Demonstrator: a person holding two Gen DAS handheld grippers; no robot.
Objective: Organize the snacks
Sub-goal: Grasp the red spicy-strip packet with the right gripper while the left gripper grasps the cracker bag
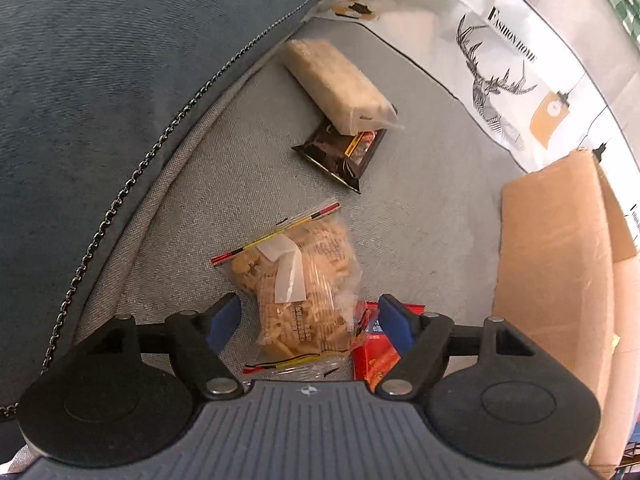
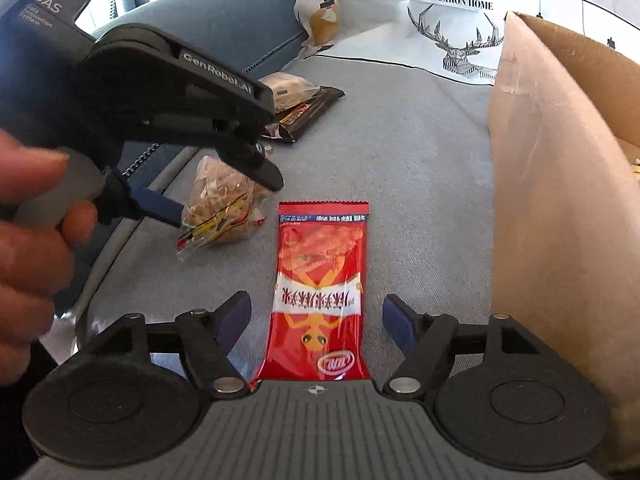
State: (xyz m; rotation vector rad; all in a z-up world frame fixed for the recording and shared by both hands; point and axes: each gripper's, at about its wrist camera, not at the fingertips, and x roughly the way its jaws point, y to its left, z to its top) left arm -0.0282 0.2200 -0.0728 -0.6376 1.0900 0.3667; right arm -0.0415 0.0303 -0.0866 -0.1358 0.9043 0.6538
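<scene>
Your left gripper (image 1: pixel 310 322) had its fingers spread, gripping nothing, around the clear bag of beige snacks (image 1: pixel 304 288) on the grey sofa seat (image 1: pixel 420 216). Your right gripper (image 2: pixel 316 320) stood equally wide astride the flat red foil snack packet (image 2: pixel 320 292), untouched, beside the brown cardboard box (image 2: pixel 560 220).

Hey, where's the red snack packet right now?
In the right wrist view the red snack packet lies flat on the grey sofa seat, between the right gripper's open fingers, with the clear snack bag left and the cardboard box right.
</scene>
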